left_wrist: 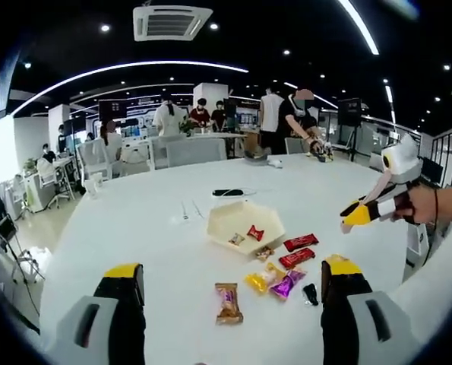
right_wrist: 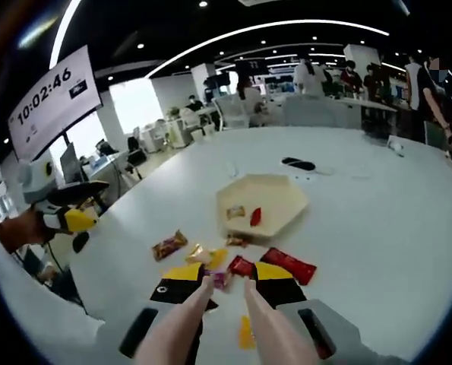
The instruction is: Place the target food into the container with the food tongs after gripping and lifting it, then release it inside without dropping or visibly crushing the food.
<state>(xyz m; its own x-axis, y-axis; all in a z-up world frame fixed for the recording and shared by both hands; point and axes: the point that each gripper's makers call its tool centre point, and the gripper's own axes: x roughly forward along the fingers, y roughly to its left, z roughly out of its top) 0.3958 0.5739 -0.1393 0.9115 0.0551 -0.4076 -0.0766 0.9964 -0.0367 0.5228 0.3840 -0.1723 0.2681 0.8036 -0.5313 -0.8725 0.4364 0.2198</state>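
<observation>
My right gripper [right_wrist: 224, 283] pinches pale tongs [right_wrist: 210, 319] over the red candy [right_wrist: 241, 265] at six o'clock of the tray [right_wrist: 282, 199] on the table [right_wrist: 377, 228] — squeezing hard could crush it — left gripper [left_wrist: 233, 285] jaws spread, idle.

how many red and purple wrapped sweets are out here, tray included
red: 3, a small red sweet in the tray, plus a far red bar and a near red bar on the table
purple: 1, the purple sweet on the table
total: 4
</observation>
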